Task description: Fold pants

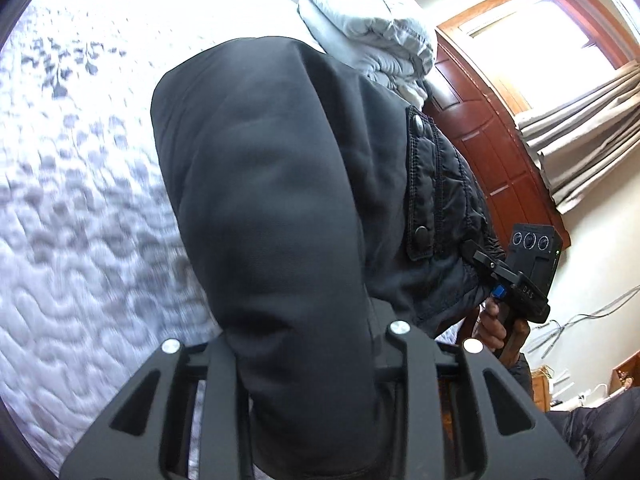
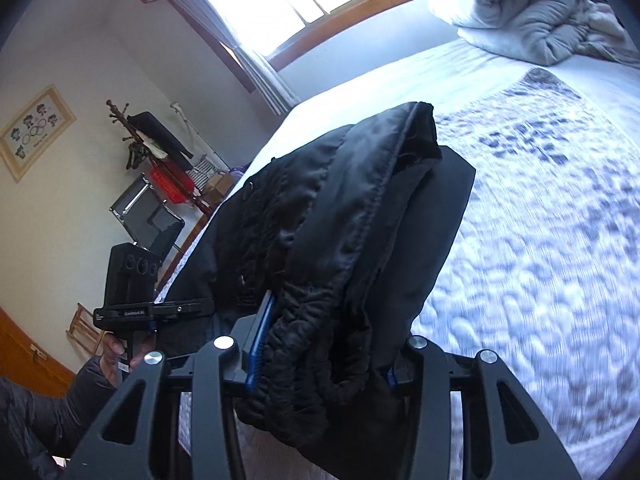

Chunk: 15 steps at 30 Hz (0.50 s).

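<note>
**Pants carried between both claws above the bed**

Nearest the lens, the left claw (image 1: 308,376) is seen clenched on a smooth leg of the black pants (image 1: 272,184), while the right claw (image 2: 320,360) is clamped on the gathered elastic waistband (image 2: 304,344). The garment appears to be held at both ends so that it can be spread (or laid over) for a fold. Both claws are tilted downward, side by side. Beyond lie the quilted bed (image 2: 540,260) and a bunched duvet (image 2: 540,12).
</note>
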{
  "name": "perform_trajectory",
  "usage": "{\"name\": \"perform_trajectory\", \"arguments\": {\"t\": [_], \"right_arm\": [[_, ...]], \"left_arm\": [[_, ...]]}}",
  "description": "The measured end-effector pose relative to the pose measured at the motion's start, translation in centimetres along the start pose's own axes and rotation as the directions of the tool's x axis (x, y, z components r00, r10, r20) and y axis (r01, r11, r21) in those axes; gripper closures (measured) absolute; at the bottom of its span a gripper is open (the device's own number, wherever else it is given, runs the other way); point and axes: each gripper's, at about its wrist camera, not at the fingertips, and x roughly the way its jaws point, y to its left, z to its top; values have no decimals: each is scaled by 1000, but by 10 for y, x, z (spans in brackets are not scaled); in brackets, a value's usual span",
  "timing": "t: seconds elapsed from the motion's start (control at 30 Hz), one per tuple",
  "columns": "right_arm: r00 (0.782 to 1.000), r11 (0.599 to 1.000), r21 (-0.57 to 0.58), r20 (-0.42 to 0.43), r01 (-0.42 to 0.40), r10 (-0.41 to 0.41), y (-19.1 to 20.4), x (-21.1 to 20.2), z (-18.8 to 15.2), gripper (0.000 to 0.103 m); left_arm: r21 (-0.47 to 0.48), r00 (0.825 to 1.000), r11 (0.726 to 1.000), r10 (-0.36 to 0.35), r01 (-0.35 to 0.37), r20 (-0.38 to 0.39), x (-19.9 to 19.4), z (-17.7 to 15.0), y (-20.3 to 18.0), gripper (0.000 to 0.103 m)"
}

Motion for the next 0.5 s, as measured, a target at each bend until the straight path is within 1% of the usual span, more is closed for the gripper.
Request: {"name": "perform_trajectory", "arguments": {"t": [0.13,0.27,0.4,0.5], "right_arm": [[1000,1000,-2,-25,-13,13,-5,26,15,59],[998,1000,6,-65,-9,10,-14,53,19,59],[995,999,38,-96,-4,8,-29,78,19,59],[995,998,68,-101,-12,19,-40,85,16,59]], "left_arm": [[-11,1000,999,30,-30,8,1,16,10,75],[-23,998,997,69,-69,-2,2,25,29,75],[-49,995,993,103,-103,-13,8,29,50,74],[-53,996,994,91,-92,-8,7,31,59,73]]}}
